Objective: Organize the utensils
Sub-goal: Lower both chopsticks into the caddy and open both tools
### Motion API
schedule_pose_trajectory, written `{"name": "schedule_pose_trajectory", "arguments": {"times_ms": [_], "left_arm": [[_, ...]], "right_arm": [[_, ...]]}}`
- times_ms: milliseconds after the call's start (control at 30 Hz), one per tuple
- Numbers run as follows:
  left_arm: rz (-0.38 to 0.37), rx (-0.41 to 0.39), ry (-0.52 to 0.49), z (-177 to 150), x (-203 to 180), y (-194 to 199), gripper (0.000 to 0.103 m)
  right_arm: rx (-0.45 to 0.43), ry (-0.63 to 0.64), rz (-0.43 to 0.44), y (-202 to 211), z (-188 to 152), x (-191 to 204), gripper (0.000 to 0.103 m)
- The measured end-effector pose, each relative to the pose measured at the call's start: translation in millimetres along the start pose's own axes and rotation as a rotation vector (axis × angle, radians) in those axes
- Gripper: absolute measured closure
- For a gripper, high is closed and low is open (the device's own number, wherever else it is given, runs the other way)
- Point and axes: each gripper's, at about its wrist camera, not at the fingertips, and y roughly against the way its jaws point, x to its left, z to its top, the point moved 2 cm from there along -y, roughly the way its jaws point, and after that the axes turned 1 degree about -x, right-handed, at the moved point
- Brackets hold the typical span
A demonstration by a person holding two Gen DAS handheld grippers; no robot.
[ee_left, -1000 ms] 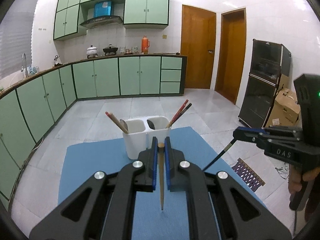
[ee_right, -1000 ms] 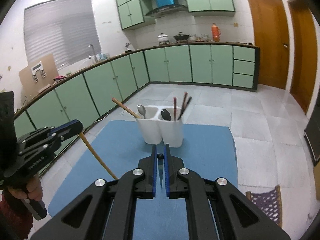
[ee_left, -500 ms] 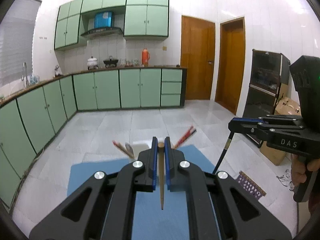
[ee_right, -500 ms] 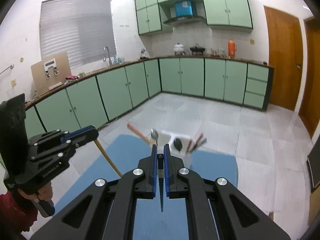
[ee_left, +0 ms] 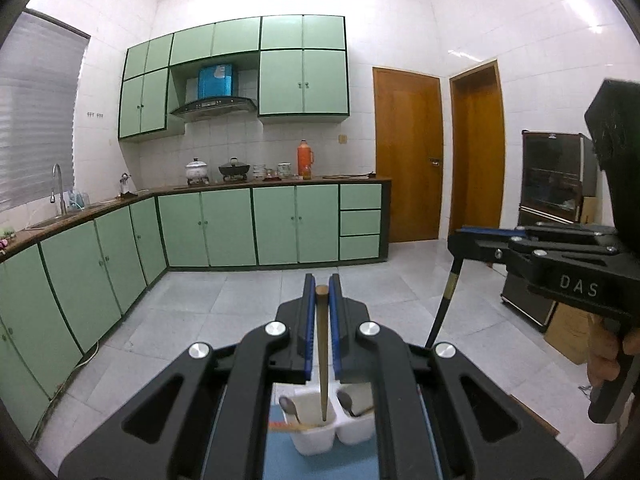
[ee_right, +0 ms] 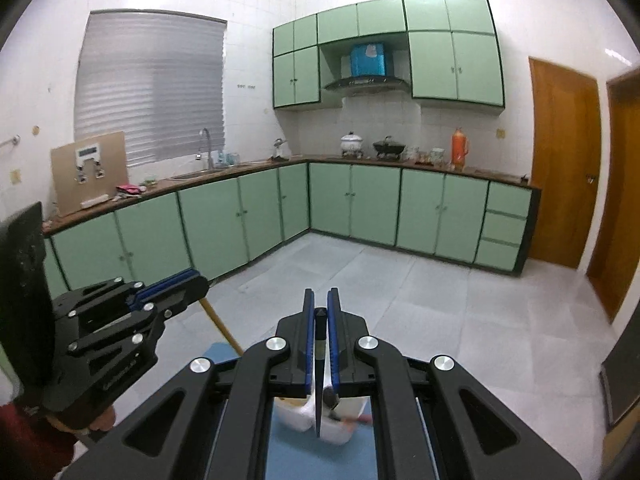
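My left gripper (ee_left: 321,292) is shut on a wooden chopstick (ee_left: 322,352) that hangs point down over the left cup of a white two-cup utensil holder (ee_left: 320,436). Spoons (ee_left: 289,405) and chopsticks stand in the holder. My right gripper (ee_right: 320,308) is shut on a black chopstick (ee_right: 319,384) whose tip hangs over the same holder (ee_right: 320,420). The right gripper also shows in the left wrist view (ee_left: 460,240), and the left gripper in the right wrist view (ee_right: 192,284). Each gripper's arms hide most of the holder.
The holder stands on a blue mat (ee_left: 280,456), also seen in the right wrist view (ee_right: 288,456). Green cabinets (ee_left: 224,228) line the far walls across a tiled floor (ee_left: 224,300). A dark appliance cabinet (ee_left: 556,184) and cardboard box (ee_left: 568,332) stand at the right.
Both grippers have risen and moved forward over the holder, each still holding its chopstick. The holder has slid from the middle of each view to beneath the fingers.
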Motion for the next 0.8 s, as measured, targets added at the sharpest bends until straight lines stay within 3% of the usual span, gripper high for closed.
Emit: {"name": "schedule_pose_trajectory", "arguments": {"times_ms": [133,367,800], "left_arm": [[0.030,-0.001,-0.030,-5.3,-1.2,-29.8,0.097],[0.038,0.082,-0.028,-37.4,4.8,-76.5,0.097],[0.042,0.208,-0.014,-88.2,20.1,-113.4,0.097]], "right_arm": [[-0.005,-0.007,-0.042,-32.4,4.4,-11.4,0.097],[0.027,-0.082,-0.035,-85.7,-25.6,-34.4,0.097],[0.143,-0.119,-0.036,-119.2,-84.0,-46.4,0.097]]}}
